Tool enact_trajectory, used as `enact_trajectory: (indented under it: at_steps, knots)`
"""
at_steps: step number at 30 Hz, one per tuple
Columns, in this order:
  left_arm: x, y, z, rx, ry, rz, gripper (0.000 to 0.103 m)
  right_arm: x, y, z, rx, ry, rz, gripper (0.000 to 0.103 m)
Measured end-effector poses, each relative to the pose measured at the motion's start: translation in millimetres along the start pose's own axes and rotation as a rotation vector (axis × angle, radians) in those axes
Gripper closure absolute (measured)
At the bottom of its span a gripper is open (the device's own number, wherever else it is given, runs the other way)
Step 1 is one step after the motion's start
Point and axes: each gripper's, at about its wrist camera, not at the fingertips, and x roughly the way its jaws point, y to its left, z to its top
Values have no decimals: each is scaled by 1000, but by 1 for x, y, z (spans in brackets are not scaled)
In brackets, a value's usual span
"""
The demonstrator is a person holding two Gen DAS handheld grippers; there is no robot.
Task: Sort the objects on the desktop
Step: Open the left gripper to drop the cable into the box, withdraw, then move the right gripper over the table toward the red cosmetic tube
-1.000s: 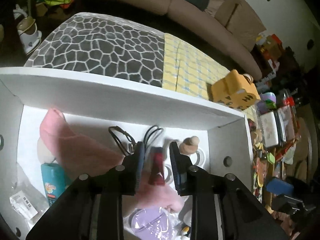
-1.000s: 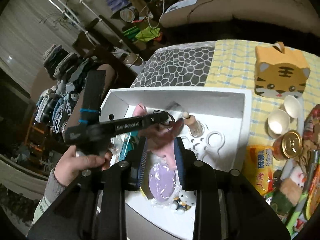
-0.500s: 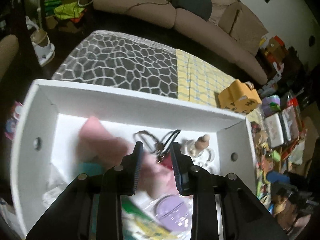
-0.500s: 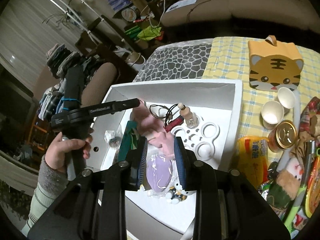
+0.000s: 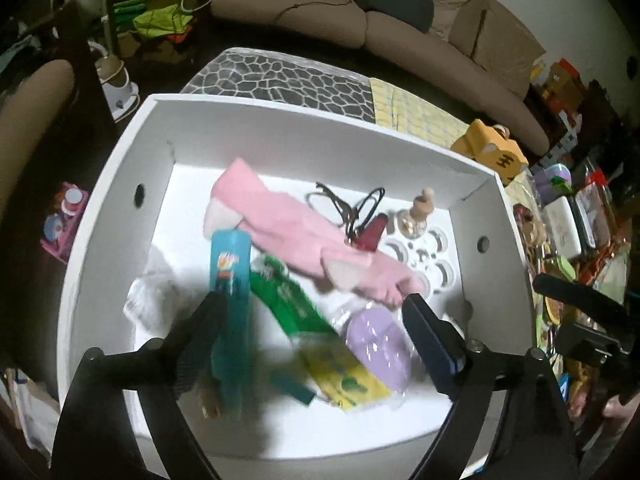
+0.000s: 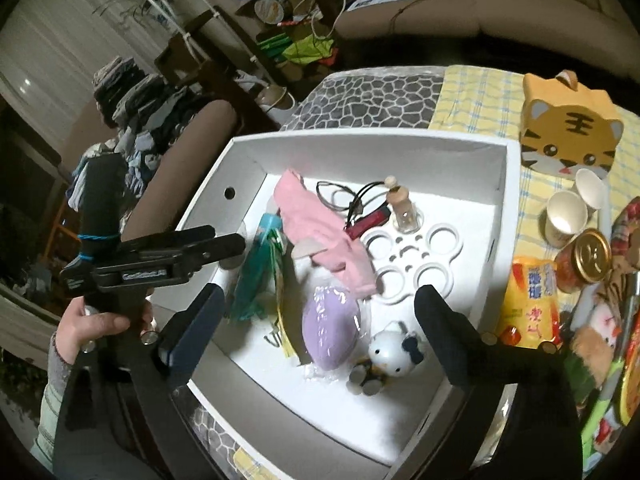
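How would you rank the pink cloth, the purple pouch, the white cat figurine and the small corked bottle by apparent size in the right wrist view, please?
1. pink cloth
2. purple pouch
3. white cat figurine
4. small corked bottle, though it lies farther from the camera.

Materials in white box [image 5: 120, 184]
Matt card walls; fleecy pink cloth [image 5: 288, 236]; glossy purple plastic pouch [image 6: 330, 326]; gold metal can [image 6: 590, 254].

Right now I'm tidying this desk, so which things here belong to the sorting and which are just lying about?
Job: white box, pink cloth, purple pouch, paper cups, tin, snack bag.
Lying about: sofa, clothes pile.
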Motion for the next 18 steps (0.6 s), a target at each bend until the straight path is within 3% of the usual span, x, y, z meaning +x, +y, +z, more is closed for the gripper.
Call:
enact_trajectory:
  at_steps: [2, 4, 18]
  knots:
    - [-7, -6, -8, 16, -8, 26, 8, -2, 4, -5, -5, 1, -17, 0]
    - [-16, -11, -16, 26, -20, 39, 0, -6, 8, -10, -12, 1, -35, 0]
    - [-87, -79, -86, 144, -150, 101, 0, -75, 25, -70, -63, -69, -145, 0]
